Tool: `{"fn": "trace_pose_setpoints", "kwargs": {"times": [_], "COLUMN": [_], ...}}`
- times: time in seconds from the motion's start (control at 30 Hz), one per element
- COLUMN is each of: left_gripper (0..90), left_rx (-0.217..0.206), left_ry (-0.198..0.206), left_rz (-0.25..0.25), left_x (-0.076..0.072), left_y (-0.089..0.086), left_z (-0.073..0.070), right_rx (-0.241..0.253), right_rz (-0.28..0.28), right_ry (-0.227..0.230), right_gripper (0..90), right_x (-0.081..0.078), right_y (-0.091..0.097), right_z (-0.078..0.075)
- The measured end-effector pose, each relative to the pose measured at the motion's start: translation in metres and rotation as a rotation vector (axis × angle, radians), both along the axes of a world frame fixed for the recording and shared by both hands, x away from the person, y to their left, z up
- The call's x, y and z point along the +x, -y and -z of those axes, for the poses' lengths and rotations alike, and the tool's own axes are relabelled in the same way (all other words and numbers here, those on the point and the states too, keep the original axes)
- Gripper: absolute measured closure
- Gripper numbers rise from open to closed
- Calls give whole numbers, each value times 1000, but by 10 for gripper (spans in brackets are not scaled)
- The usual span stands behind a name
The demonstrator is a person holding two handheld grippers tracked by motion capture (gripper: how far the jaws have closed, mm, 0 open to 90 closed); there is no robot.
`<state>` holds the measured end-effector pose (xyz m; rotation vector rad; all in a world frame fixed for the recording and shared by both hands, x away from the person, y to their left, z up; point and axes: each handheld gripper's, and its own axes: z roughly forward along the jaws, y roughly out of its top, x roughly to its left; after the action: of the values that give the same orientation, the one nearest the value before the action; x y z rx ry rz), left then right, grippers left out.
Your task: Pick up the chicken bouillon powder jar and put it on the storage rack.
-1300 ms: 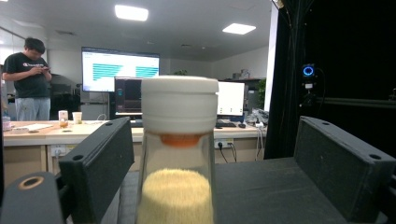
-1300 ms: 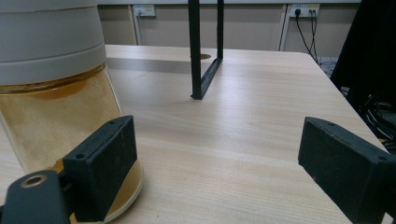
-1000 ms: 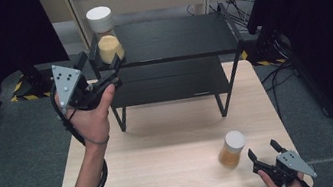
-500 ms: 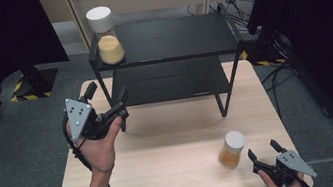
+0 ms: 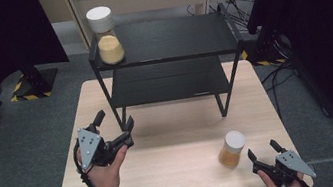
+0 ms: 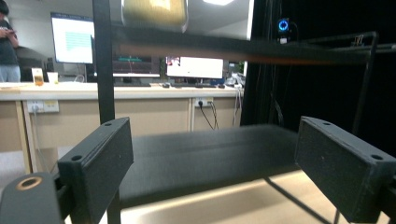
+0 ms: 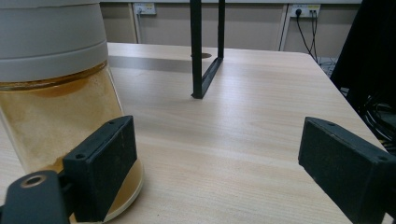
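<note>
Right claw [image 5: 267,155] is resting low at the near right edge of the counter [image 5: 177,173], jaws spread wide and gripping nothing. Jar [image 5: 231,149] of amber powder, white lid, is standing upright on the counter just beside the claw's left jaw, outside the gap. Left claw [image 5: 114,123] is hovering spread and empty before the black shelf rack [image 5: 167,48], facing its lower shelf.

A pale wooden desk [image 5: 177,173] stands on a grey floor [image 5: 26,146]. On its far half stands a black two-tier shelf [image 5: 166,43]. One jar [image 5: 108,43] of yellowish powder sits on the shelf's top tier at its left corner. A second jar [image 5: 231,149] stands on the desk, near the right front.
</note>
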<state>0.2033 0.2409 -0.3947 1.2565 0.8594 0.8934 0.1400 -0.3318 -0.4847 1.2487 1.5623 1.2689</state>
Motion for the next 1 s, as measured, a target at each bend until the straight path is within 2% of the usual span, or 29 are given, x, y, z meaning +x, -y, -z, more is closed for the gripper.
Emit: {"fn": "trace_pose_setpoints", "kwargs": {"times": [0.07,0.1,0.13,0.3,0.33,0.37,0.53,0.6,0.73,0.83,1.0], "left_gripper": [107,107,107,106,106,105,101,99,95,89,84], "left_rx": [-1,-1,-5,-8,-8,-8,-4,2,0,-5,1], "left_ry": [-10,-10,-33,-77,-77,-96,-134,-161,-181,-224,-221], "left_rz": [-5,-5,-5,-14,-14,-15,-17,-10,-6,-4,-1], "left_x": [-4,-4,-7,-12,-12,-13,-15,-15,-16,-16,-15], "left_y": [0,0,-1,-6,-6,-8,-12,-14,-15,-16,-15], "left_z": [12,12,22,45,45,52,66,74,85,98,102], "right_rx": [1,1,0,-1,-1,-2,-7,-8,-6,-5,-10], "right_rz": [0,0,0,-1,-1,0,-2,-2,-2,-5,-7], "right_ry": [0,0,0,1,1,1,2,2,5,4,7], "right_gripper": [117,117,117,117,117,117,117,117,117,116,116], "right_x": [0,0,0,0,0,0,0,0,0,0,0], "right_y": [0,0,0,0,0,0,-1,-1,-1,0,0], "right_z": [0,0,0,0,0,0,0,0,1,0,1]}}
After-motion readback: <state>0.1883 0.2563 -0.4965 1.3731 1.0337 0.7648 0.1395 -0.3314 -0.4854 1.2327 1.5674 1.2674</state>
